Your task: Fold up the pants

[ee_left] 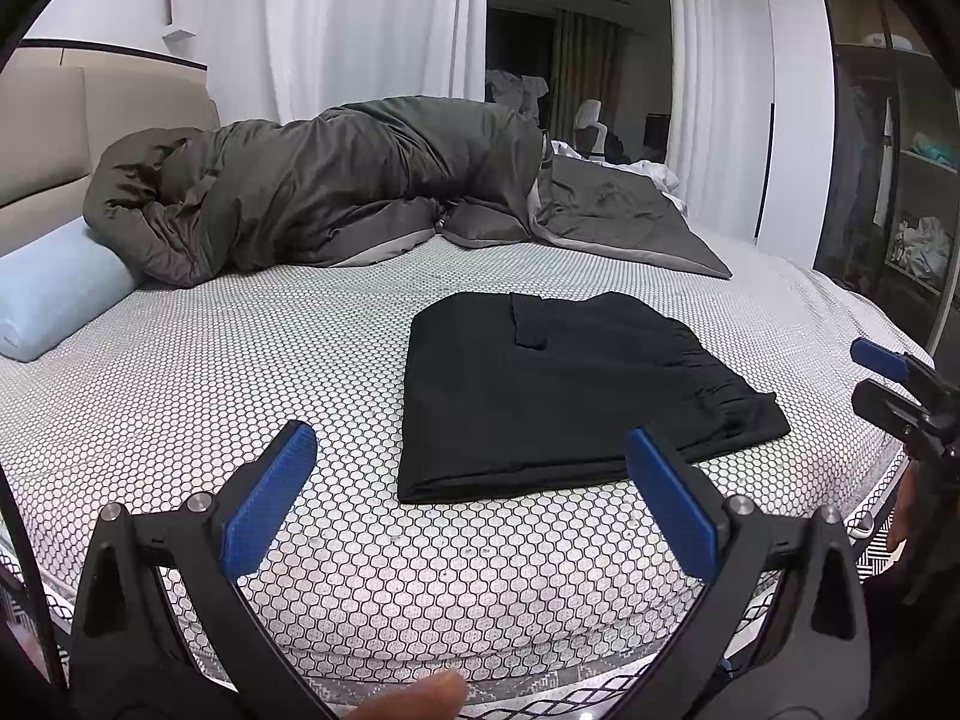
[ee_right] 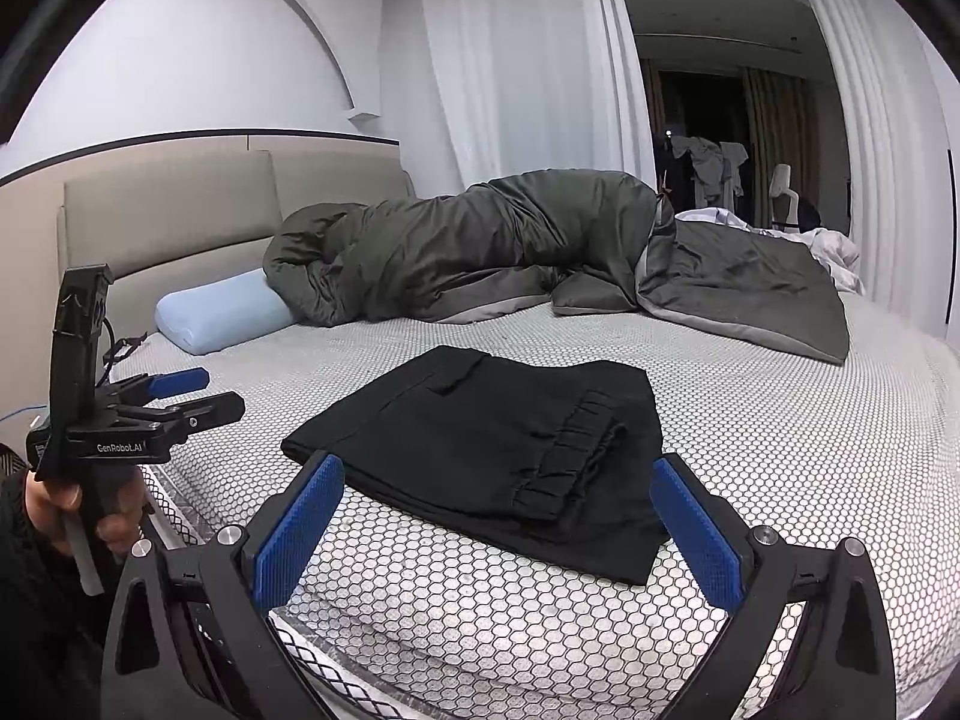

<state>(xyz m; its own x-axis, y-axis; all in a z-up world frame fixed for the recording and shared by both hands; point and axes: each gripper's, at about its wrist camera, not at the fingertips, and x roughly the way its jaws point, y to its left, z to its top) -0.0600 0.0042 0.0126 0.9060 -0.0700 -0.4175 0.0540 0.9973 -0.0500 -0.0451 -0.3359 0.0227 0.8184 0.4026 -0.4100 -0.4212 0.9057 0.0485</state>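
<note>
Left gripper [ee_left: 471,504] spread wide, blue pads [ee_left: 270,501] far apart, grasping nothing, hovering above the mattress [ee_left: 210,390] near its front edge. Black pants [ee_left: 570,384] at 1 o'clock from that gripper in the left wrist view, folded into a flat rectangular stack, gathered waistband toward 3 o'clock, a pocket flap on top. Right-hand pad overlapping the stack's near corner in the picture; touching or apart, cannot tell. A fingertip [ee_left: 420,699] showing at 6 o'clock.

Right gripper [ee_right: 498,531] likewise released, jaws gaping, empty, poised over the near rim of the mattress [ee_right: 780,420]. Pants [ee_right: 480,438] directly at 12 o'clock between the two blue pads [ee_right: 297,531], resting flat on the honeycomb-patterned cover, elastic waistband folds toward 3 o'clock. Seen from the right wrist, the left gripper [ee_right: 201,393] at 9 o'clock, held by a hand [ee_right: 66,510], fingers parted, clear of the pants.

Further back, at 12 o'clock, a dark grey duvet [ee_left: 330,192] heaped along the far side of the bed. Light blue bolster pillow [ee_left: 54,294] at 10 o'clock, touching the duvet. Beige headboard [ee_right: 180,210] behind. White curtains [ee_right: 528,60] beyond. An open wardrobe [ee_left: 888,180] at 3 o'clock in the left wrist view, shelves holding bundled clothes, details too blurred to tell.
</note>
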